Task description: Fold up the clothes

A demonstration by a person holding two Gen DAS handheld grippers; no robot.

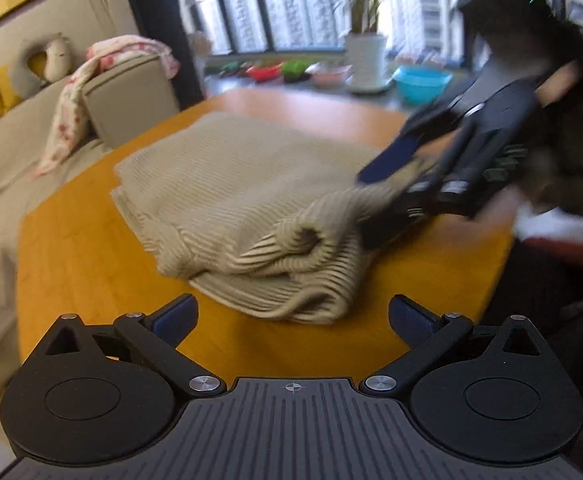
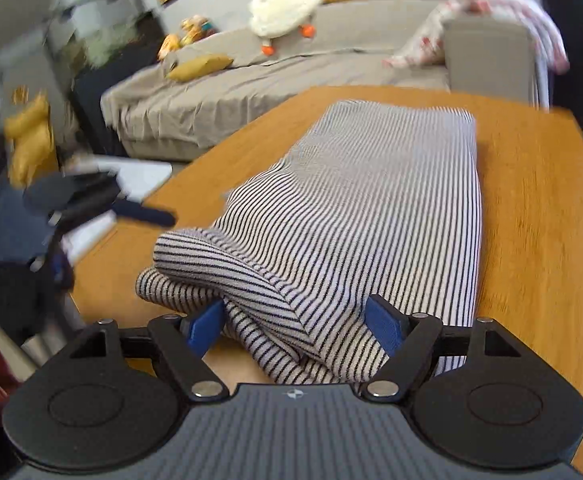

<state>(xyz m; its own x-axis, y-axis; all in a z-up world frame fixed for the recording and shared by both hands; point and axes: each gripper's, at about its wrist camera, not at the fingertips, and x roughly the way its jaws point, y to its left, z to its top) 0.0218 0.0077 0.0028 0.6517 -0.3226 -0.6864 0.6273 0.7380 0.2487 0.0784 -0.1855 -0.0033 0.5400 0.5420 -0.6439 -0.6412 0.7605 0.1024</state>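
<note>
While the left gripper (image 1: 293, 316) hovers spread and empty, the right gripper (image 2: 297, 326) straddles, unclosed, the folded striped garment's (image 2: 371, 200) bunched near edge on the wooden table (image 2: 539, 220).

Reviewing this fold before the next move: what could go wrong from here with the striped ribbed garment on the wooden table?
1. The right gripper straddles a thick bunched roll of the striped ribbed knit garment, not a single edge. Pulling may drag several layers and undo the fold.
2. The left gripper is open and pins nothing, so the garment could slide across the smooth wooden table.
</note>
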